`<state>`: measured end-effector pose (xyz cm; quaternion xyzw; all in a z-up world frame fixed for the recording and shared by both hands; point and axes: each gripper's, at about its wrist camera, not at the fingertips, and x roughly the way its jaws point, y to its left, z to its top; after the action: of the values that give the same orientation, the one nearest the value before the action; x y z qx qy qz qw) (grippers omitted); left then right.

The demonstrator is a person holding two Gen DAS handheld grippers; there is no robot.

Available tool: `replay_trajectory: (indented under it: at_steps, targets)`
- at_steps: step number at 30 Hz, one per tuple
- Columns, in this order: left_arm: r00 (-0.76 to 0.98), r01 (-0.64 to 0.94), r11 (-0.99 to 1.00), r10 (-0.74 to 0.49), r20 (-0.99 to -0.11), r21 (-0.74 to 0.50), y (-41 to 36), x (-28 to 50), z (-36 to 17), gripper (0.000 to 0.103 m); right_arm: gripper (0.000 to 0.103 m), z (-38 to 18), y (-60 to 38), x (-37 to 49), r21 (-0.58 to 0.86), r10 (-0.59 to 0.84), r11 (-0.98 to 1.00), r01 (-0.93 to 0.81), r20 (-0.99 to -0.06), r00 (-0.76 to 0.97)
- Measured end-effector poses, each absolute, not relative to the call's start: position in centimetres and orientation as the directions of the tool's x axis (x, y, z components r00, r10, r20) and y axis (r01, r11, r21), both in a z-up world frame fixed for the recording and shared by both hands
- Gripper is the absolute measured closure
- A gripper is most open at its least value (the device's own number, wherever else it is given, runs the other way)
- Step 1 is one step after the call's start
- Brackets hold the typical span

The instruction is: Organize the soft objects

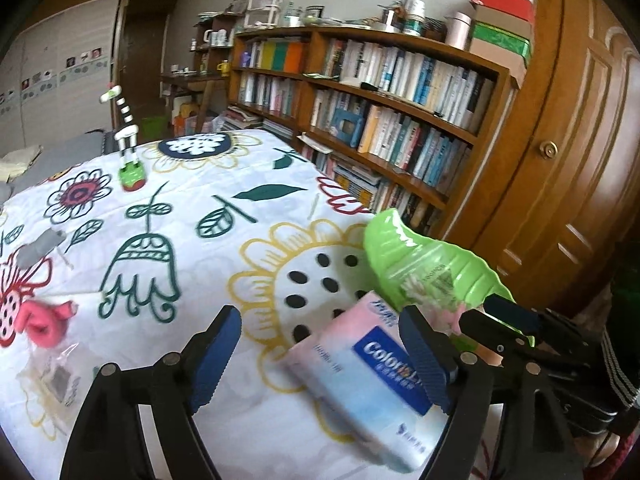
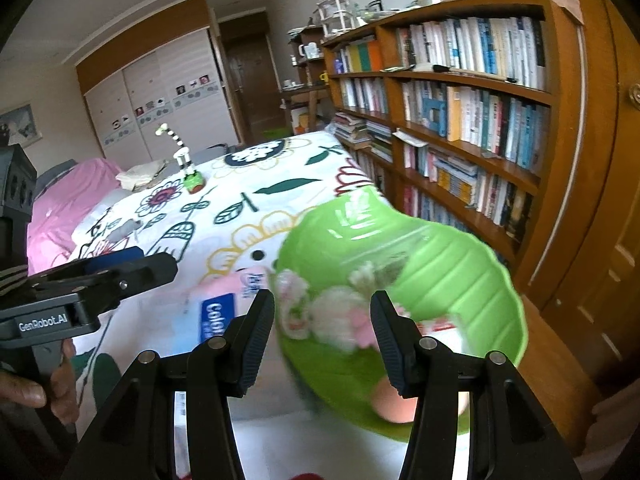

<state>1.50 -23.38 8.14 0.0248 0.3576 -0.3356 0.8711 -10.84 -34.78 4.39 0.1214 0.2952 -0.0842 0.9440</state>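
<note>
Two grippers face the bedspread [image 1: 208,208]: the left gripper [image 1: 320,314], jaws spread wide and holding nothing, has the tissue pack [image 1: 360,380] just beside its right finger, long axis slanting away toward the green bowl [image 1: 420,256]. The right gripper [image 2: 322,300], half-spread, straddles that tilted bowl; whether it clamps the rim cannot be told. The left gripper is nearer the pack.

Soft items in the green bowl [image 2: 440,248] are blurred (colours smear); tissue pack [image 1: 360,368] partly hidden.
</note>
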Motion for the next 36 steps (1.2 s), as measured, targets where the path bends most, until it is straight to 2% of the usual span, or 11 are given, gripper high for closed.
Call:
replay_trajectory:
  at_steps: [13, 17, 21, 24, 36]
  targets:
    - [0.560, 0.536, 0.815, -0.540, -0.629, -0.222, -18.1, 1.3, 7.8, 0.017, 0.051, 5.1, -29.8, -9.6, 0.152, 0.003, 0.983, 0.105, -0.581, 0.814]
    - [0.576, 0.504, 0.833, -0.522, -0.630, -0.229, -16.2, 1.4, 7.6, 0.017, 0.043, 5.3, -28.1, -9.1, 0.141, 0.029, 0.988, 0.065, -0.583, 0.812]
    - [0.596, 0.467, 0.853, -0.499, -0.629, -0.235, -14.1, 1.7, 7.4, 0.015, 0.041, 5.4, -26.6, -8.5, 0.136, 0.057, 0.990, 0.029, -0.585, 0.809]
    - [0.614, 0.435, 0.869, -0.477, -0.629, -0.235, -12.4, 1.9, 7.3, 0.015, 0.033, 5.6, -25.3, -8.0, 0.131, 0.080, 0.991, -0.003, -0.585, 0.807]
    - [0.654, 0.309, 0.923, -0.382, -0.653, -0.230, -6.0, 2.4, 5.6, 0.014, 0.030, 4.8, -20.2, -5.4, 0.134, 0.189, 0.982, -0.135, -0.628, 0.755]
